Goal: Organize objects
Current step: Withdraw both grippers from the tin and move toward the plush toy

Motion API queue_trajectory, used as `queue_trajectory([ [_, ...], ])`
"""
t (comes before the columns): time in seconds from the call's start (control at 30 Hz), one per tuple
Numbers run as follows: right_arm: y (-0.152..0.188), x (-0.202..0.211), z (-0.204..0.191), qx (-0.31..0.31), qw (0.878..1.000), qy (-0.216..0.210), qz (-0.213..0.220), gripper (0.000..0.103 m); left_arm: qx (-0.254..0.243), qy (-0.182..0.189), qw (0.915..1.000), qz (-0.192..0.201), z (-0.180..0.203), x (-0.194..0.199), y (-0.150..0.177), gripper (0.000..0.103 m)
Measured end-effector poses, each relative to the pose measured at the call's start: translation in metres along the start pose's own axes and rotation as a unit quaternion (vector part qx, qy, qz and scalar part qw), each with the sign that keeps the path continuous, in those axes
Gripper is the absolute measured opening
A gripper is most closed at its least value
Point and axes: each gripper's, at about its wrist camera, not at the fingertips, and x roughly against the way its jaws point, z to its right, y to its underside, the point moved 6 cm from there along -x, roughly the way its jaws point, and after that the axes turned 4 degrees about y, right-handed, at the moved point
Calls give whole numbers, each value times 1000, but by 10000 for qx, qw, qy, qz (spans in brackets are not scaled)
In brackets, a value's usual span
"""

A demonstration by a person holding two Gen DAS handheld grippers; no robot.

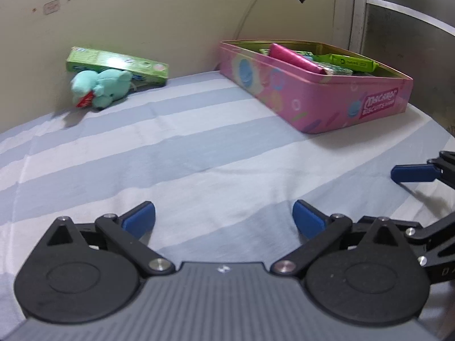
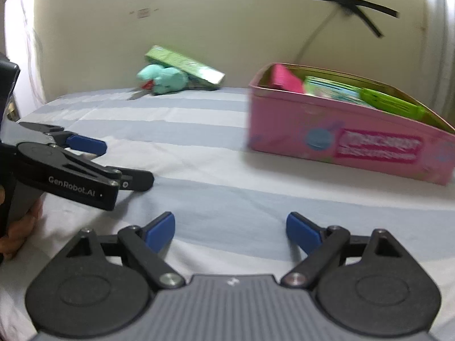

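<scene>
1. Reaching for the leftovers looks like the step in hand: the teal plush toy (image 1: 101,89) and the green carton (image 1: 119,65) sit against the wall in the upper left of the left wrist view, the carton leaning over the toy and touching it, both well apart from either claw

2. Across the striped sheet (image 1: 199,147), the pink biscuit tin (image 1: 312,96) sits in the upper right of that view, lid off, already holding a magenta roll (image 1: 295,58), a green marker (image 1: 352,62) and some packets

3. Both claws are spread wide with nothing between the blue pads: the left gripper (image 1: 224,218) at the bottom centre of its own view, the right gripper (image 2: 230,228) likewise in its own

4. To do it well, I would send the left gripper to the toy first, since it lies in front; pinch the soft body across its middle and close fully, as plush compresses

5. Lifting the toy may tip the carton, so take the carton next across its narrow faces, not its length

6. Lower each item into the bare near end of the tin, clear of the rim, before letting go
</scene>
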Motion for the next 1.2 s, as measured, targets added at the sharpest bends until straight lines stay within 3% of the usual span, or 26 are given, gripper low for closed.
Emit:
queue_trajectory([
  [0.17,-14,-14,-38,343,9990,-294,3,89,-75,56,10000,5,-21,5,3,103],
  [0.3,-30,-33,-55,536,9974,-483,-79,98,84,-3,10000,23,-51,8,2,103],
  [0.37,-39,-43,-66,601,9959,-657,-158,98,173,-516,9985,27,-72,9,1,103],
  [0.47,-53,-61,-79,674,9941,-831,-198,102,685,-805,9944,2,-114,12,0,103],
  [0.57,-71,-84,-88,760,9928,-893,-253,102,1120,-1393,9839,31,-153,13,-3,103],
  [0.7,-103,-124,-101,697,9927,-948,-268,102,1511,-1782,9723,7,-191,6,-10,103],
  [0.83,-134,-166,-110,543,9945,-812,-379,102,1754,-1810,9676,128,-203,6,-14,103],
  [1.2,-210,-276,-120,-95,9979,-398,-506,103,1883,-1602,9686,273,-210,11,-14,103],
])
